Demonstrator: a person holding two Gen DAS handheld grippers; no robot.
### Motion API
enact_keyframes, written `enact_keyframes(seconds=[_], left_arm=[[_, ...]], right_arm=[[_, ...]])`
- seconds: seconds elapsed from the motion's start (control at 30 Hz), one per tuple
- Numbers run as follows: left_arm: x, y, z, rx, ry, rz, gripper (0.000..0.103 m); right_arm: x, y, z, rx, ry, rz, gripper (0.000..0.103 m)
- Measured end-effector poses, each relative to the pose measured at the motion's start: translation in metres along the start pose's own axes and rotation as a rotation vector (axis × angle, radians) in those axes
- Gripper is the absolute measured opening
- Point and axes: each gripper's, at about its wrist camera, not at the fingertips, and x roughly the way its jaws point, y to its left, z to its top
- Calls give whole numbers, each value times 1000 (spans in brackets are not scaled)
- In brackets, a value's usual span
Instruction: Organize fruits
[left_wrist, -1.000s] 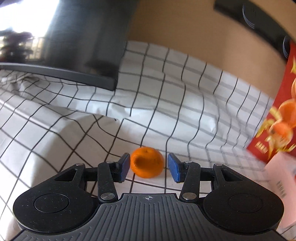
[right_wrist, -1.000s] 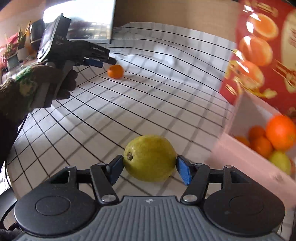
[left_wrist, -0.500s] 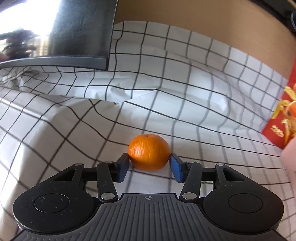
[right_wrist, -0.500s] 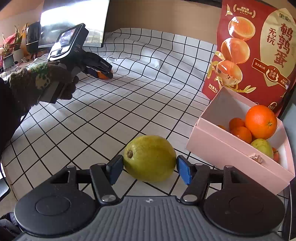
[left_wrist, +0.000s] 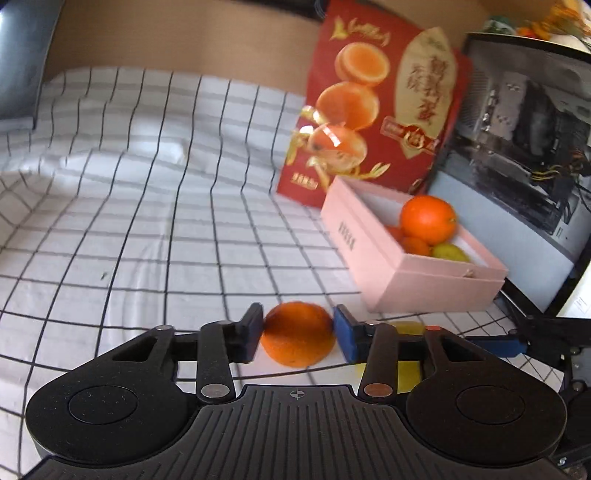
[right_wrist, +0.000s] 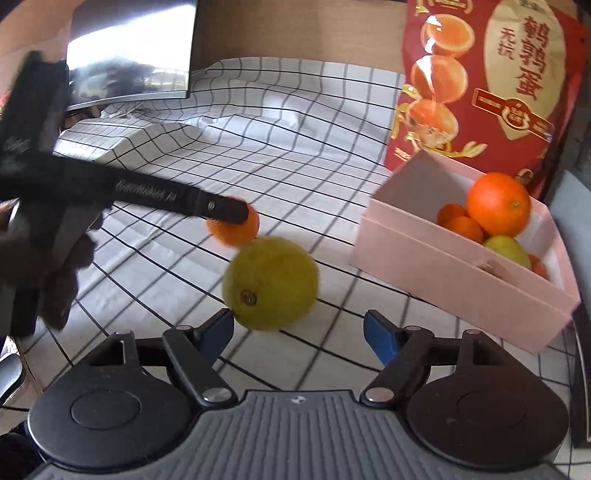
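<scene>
White cloth with a black grid (left_wrist: 155, 229) covers the whole work surface and runs back to a plain brown wall. At the upper left of the right wrist view, a dark monitor (right_wrist: 133, 48) stands on the cloth. A tall red snack bag (left_wrist: 380, 110) printed with halved eggs leans upright at the upper right of both views. To its right in the left wrist view is an open computer case (left_wrist: 524, 122) with its wiring showing.

Just in front of the bag sits a pink cardboard box (left_wrist: 413, 273), lid off. It holds one big orange (left_wrist: 428, 219) on top, smaller mandarins beneath it and a green-yellow fruit at its near end.

Low in the centre of the right wrist view, a yellow-green pear (right_wrist: 271, 282) lies on the cloth with its stem end facing the camera. It is just ahead of the right gripper (right_wrist: 297, 332). That gripper's jaws are opening, and the blue pads stand clear of the pear on both sides.

Smallest is the mandarin (left_wrist: 297, 334), at the lower centre of the left wrist view. It is pinched in the left gripper (left_wrist: 297, 338), whose jaws are closing, with both pads against its sides. In the right wrist view the mandarin appears right behind the pear, left of the box; I cannot tell whether the two fruits touch.
</scene>
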Motion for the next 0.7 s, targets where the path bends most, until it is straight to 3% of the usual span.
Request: enact_keyframes(seconds=[0.07,0.23,0.33,0.5,0.7], left_arm=[[-1,-6,-2,7,-20,4,37],[3,0,2,-25,-15,-1,37],[4,-1,3,-26,-12,-3,38],[-4,1,1,-5,-30,27,37],[-13,29,6,-86,-37,60,37]], right_arm=[[-3,-5,-6,5,-2,-25,78],[-1,-26,-23,47,37,-73,79],[-1,-41,-29,130,43,-43,85],[-1,-42,-33,138,34,-67,87],[-12,-44,-24,177,14,-2,87]])
